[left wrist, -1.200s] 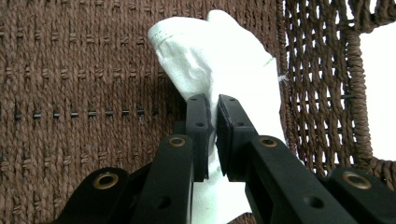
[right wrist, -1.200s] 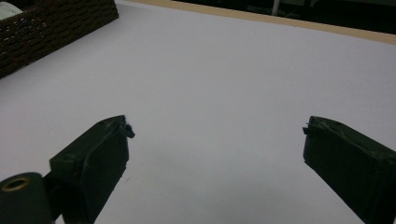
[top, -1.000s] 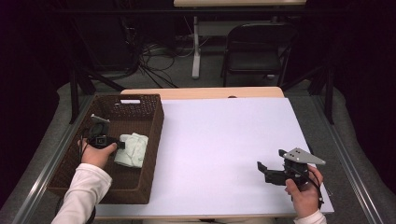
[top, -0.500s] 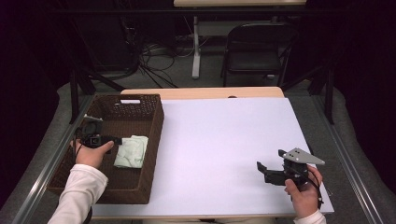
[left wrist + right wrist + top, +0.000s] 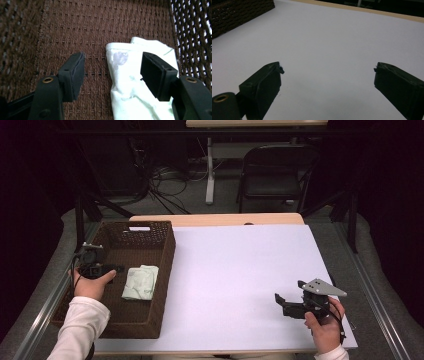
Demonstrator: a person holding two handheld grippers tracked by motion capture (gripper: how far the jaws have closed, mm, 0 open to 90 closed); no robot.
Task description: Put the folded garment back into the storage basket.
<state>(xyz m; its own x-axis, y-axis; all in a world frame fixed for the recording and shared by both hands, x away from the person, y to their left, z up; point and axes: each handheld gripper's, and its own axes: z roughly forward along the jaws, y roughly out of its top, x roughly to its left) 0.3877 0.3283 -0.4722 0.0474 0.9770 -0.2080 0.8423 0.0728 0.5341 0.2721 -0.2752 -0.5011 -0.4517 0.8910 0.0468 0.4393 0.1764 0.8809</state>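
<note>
Since a second ago, my left gripper [image 5: 107, 269] has let go of the pale cloth [image 5: 141, 282] and drawn back to the left, toward the basket's left wall; its jaws have just been opening, and in the left gripper view they stand apart above the cloth [image 5: 135, 85] without pressing it. Nearest me on the right, my right gripper [image 5: 281, 303] sits low over the white table top [image 5: 240, 270], jaws spread wide with nothing between them, where it was before. At mid distance on the left, the cloth lies crumpled on the floor of the brown woven basket [image 5: 165, 270], close to its right wall, with a faint purplish stain on it. Farther off, beyond the table's far edge, a dark folding chair [image 5: 272, 175] stands on the floor.
</note>
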